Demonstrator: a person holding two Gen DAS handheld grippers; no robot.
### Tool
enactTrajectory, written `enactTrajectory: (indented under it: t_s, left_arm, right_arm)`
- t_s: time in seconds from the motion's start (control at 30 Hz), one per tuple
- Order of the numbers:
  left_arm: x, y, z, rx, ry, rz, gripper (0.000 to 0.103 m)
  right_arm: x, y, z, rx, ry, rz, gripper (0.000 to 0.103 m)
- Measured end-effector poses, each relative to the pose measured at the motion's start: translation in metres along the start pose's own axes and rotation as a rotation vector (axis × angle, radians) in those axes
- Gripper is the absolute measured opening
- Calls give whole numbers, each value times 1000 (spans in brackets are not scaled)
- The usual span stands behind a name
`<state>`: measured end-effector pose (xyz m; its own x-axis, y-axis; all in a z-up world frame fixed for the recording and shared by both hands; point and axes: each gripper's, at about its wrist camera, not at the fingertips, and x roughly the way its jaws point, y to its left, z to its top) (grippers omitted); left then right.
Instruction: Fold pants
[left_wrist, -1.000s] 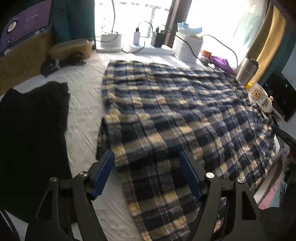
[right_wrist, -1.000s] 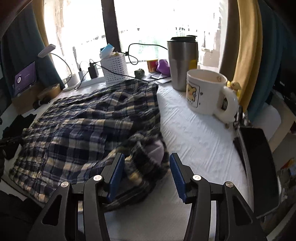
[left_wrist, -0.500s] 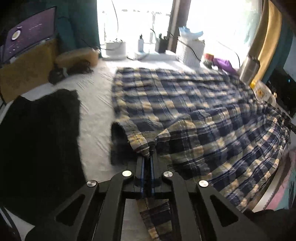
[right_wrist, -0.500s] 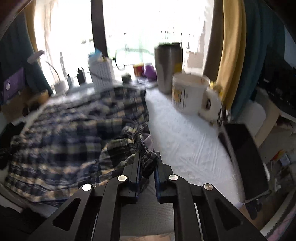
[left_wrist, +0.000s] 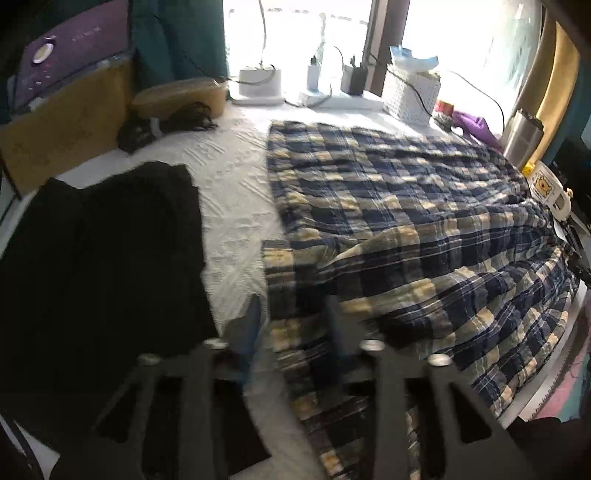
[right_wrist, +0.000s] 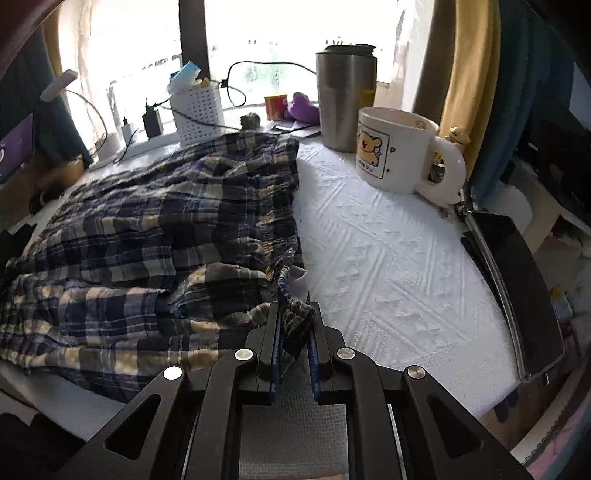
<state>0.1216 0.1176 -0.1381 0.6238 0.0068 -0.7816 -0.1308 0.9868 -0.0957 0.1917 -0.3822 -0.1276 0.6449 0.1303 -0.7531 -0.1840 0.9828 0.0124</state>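
Right wrist view: I have the waistband pinched, mid-fold, with the left end let go.
My right gripper (right_wrist: 293, 332) is clamped on the gathered waistband of the pants (right_wrist: 155, 236), which spread ahead and to its left across the white tabletop (right_wrist: 388, 258); a mug (right_wrist: 399, 151) stands well ahead to its right. My left gripper (left_wrist: 291, 328) has just been opening; blurred, its jaws stand apart astride the hem, pads not pressing as far as I can tell. I judge the lengthwise fold half made. Next I must re-grip the hem on the left and carry both ends across together, keeping the edge taut.
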Motion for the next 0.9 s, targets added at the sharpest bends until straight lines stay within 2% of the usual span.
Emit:
enactTrajectory:
  t_s: [0.13,0.27,0.3,0.57,0.9]
  left_arm:
    - [-13,2,-11,6,-17,6,53]
    - [-24,-5,-22,23,-29,16,53]
    - [-28,-8,-25,25,-34,7,53]
    - [-50,-29,-40,67,-63,-28,54]
    - [-55,-57,-45,117,-63,-71,54]
  right_arm:
    - [-8,2,-2,-13,-15,-15,13]
    - [-21,5,-5,-17,-35,-29,13]
    - [-23,6,-5,-18,-40,-31,15]
    - [-48,10,-12,-29,-74,-37,17]
    - [-72,-1,-19,-16,-110,-50,18]
